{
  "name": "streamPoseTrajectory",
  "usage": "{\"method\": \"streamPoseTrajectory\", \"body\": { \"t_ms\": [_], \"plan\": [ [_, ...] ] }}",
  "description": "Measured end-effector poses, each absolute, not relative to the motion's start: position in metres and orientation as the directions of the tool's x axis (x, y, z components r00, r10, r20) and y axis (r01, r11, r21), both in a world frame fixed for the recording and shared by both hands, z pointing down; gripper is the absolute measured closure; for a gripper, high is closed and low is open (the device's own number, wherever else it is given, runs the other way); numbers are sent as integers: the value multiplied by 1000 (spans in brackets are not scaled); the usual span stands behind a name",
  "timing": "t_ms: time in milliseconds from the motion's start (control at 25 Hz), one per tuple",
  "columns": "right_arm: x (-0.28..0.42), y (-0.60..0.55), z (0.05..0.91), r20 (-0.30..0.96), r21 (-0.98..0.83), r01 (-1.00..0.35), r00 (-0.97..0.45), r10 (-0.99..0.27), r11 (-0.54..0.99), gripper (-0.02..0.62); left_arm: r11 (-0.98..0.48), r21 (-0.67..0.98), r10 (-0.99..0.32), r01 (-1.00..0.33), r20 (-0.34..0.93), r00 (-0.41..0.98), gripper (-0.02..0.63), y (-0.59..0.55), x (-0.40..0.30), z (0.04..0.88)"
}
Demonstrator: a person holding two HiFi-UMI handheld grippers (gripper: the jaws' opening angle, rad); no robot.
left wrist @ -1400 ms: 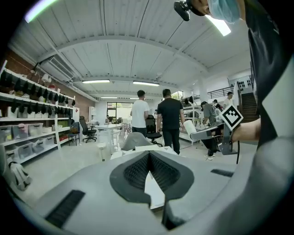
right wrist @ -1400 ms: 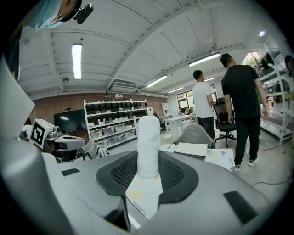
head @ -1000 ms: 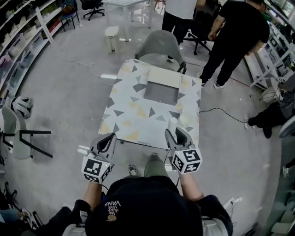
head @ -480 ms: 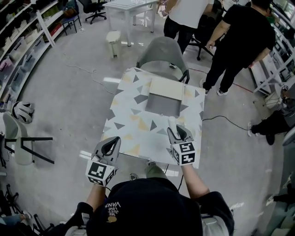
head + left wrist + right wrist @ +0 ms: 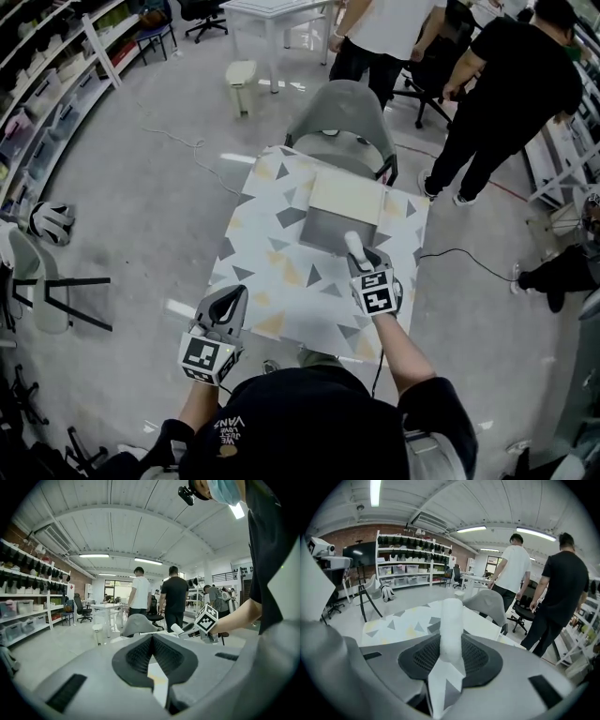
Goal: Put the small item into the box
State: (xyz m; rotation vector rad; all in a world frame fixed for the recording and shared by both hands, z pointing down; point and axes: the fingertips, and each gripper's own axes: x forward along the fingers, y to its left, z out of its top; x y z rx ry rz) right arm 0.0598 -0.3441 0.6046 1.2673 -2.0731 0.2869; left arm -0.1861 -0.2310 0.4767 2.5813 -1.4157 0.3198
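Note:
My right gripper [image 5: 359,260] is shut on a small white cylinder [image 5: 352,246] and holds it above the near edge of the open box [image 5: 311,232]. The box sits on the triangle-patterned table [image 5: 272,272], with a grey inside and a cream lid [image 5: 345,197] folded back. In the right gripper view the cylinder [image 5: 451,618] stands upright between the pads of the right gripper [image 5: 451,644], above the table [image 5: 401,620]. My left gripper [image 5: 228,302] is shut and empty at the table's near left edge. The left gripper view shows its pads [image 5: 140,651] meeting at the tips.
A grey chair [image 5: 343,101] stands at the table's far side. Two people [image 5: 511,89] stand behind it to the right. A cable [image 5: 459,253] lies on the floor to the right. Shelving [image 5: 56,66] lines the left wall, and a folding chair [image 5: 42,286] stands at the left.
My right gripper has carried the white cylinder forward over the table to the box's near edge. The left gripper has stayed by the table's front edge.

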Motion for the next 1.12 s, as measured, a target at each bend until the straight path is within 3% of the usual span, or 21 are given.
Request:
{"method": "streamPoseTrajectory", "body": {
  "t_ms": [480, 1120],
  "plan": [
    [64, -414, 705, 831, 187, -777, -201, -518, 601, 468, -479, 89, -809, -874, 342, 478, 600, -257, -186, 501],
    [58, -459, 773, 947, 116, -710, -132, -294, 694, 466, -425, 81, -809, -901, 411, 419, 600, -271, -192, 524]
  ]
}}
